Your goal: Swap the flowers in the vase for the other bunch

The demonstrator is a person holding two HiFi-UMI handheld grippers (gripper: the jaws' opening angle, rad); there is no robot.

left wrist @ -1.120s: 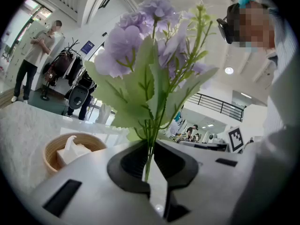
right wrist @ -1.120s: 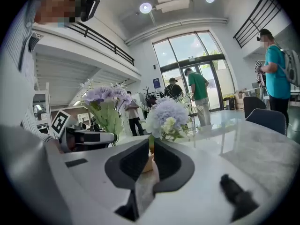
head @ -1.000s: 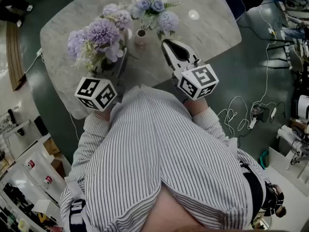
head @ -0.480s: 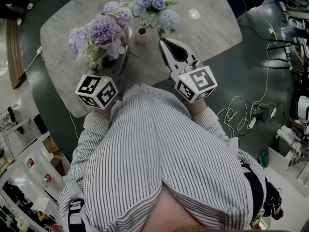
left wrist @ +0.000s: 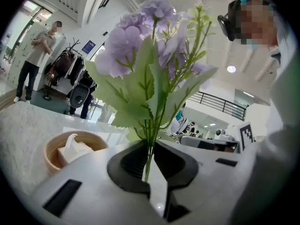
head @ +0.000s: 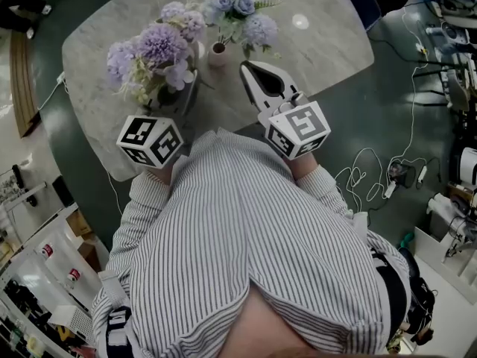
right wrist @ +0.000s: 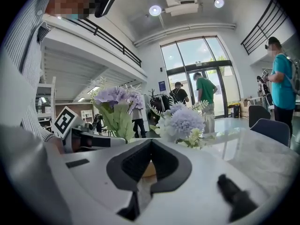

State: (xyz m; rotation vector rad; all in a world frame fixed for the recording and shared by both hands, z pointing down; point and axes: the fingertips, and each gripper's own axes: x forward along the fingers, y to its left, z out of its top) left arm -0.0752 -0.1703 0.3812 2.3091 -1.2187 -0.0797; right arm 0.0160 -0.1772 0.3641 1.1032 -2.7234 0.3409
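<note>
A small pinkish vase point(head: 218, 55) stands on the marble table point(head: 328, 47) and holds a blue and lilac bunch point(head: 240, 12). In the right gripper view that same bunch point(right wrist: 182, 122) rises just beyond the jaws. My left gripper point(left wrist: 149, 144) is shut on the green stems point(left wrist: 148, 161) of a second, purple bunch point(head: 152, 54), held upright left of the vase. My right gripper point(head: 245, 68) is shut and empty, with its tips just right of the vase and a little short of it. The left jaws' tips are hidden under the purple blooms in the head view.
A woven basket with a tissue point(left wrist: 70, 148) sits on the table, left of the left gripper. The table's near edge runs under both grippers. Cables point(head: 380, 177) lie on the floor at the right. A dark chair point(right wrist: 275, 131) and people stand beyond the table.
My right gripper has shifted a little left toward the vase and rolled slightly. The left gripper and its purple bunch have stayed put.
</note>
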